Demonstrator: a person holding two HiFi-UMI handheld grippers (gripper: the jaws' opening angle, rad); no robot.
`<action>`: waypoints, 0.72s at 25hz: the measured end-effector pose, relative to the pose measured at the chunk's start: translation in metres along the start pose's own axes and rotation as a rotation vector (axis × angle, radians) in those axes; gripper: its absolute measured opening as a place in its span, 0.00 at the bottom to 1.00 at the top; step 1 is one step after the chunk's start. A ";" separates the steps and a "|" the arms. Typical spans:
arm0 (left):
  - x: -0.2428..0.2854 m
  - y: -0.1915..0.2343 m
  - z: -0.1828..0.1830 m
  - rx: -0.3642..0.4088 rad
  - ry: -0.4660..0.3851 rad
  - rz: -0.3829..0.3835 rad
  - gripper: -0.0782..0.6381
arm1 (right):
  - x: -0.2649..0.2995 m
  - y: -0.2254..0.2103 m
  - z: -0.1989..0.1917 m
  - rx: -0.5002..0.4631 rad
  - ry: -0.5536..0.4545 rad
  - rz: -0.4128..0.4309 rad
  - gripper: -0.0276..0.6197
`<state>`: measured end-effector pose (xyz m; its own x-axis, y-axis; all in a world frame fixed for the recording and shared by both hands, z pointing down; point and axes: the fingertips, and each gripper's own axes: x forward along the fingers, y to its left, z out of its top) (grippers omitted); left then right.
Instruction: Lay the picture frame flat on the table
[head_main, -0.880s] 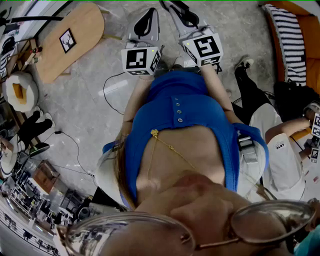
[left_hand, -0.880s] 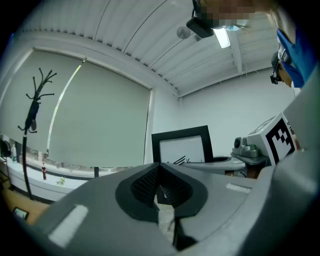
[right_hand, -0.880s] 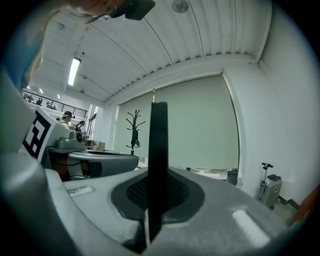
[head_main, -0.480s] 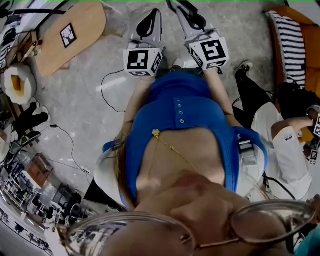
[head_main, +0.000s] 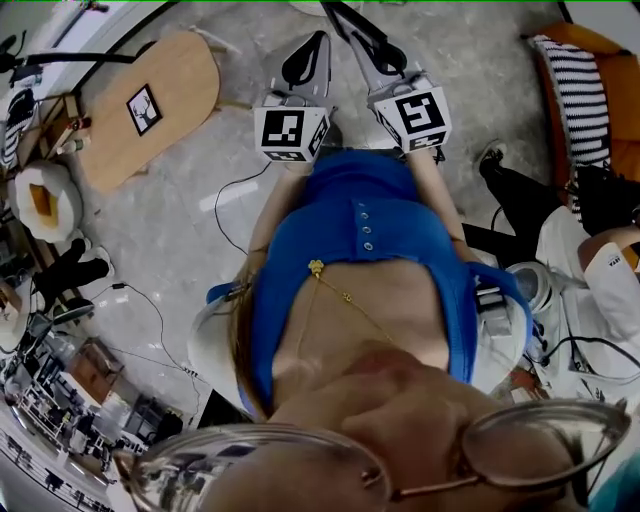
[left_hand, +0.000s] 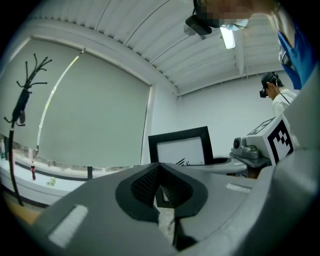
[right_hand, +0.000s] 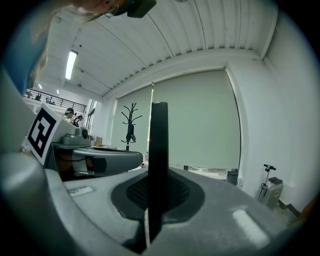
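R tongs (right_hand: 158, 176) are clamped on the frame (right_hand: 159, 132), gripping it by one edge. In that tongs' own view it's just a thin black bar standing upright btwn the pads, rising well above the tips. From my L tongs' view the same frame shows face-on: black border round a white sheet w/ a few dark strokes low down. It sits just ahead of the L tips and a bit to their right, lower part hidden behind the L tongs' body. So the frame is held up in the air, upright.

L tongs (left_hand: 160, 167) are closed, tips together, nothing btwn them, apart from the frame.

Head view: both tongs side by side in front of my chest, pointing away from me, grey floor (head_main: 180, 220) beneath them. The wood worktop (head_main: 185, 70) is well off to the left of the L tongs. A 2nd frame (head_main: 143, 108) w/ a deer print is on it; can't tell if it's flat or leaning. Another person (head_main: 585, 290) in white is well to the right of the R tongs.

R tongs' view: coat stand (right_hand: 131, 125) far ahead, a bit left of the held frame, and pale blinds (right_hand: 200, 120) beyond it.
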<state>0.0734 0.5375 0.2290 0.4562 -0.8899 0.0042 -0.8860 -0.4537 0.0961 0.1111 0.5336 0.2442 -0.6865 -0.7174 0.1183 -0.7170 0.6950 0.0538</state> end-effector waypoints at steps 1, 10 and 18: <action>0.009 0.008 0.001 0.004 0.000 -0.013 0.10 | 0.012 -0.003 0.001 -0.002 0.002 0.000 0.06; 0.065 0.084 0.006 0.017 0.024 -0.078 0.10 | 0.107 -0.022 0.004 0.001 0.027 -0.015 0.06; 0.125 0.130 0.004 0.000 0.043 -0.081 0.10 | 0.171 -0.063 0.005 0.007 0.034 -0.013 0.06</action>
<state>0.0152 0.3673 0.2376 0.5298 -0.8472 0.0388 -0.8458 -0.5245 0.0973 0.0380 0.3672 0.2559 -0.6727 -0.7243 0.1512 -0.7268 0.6852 0.0486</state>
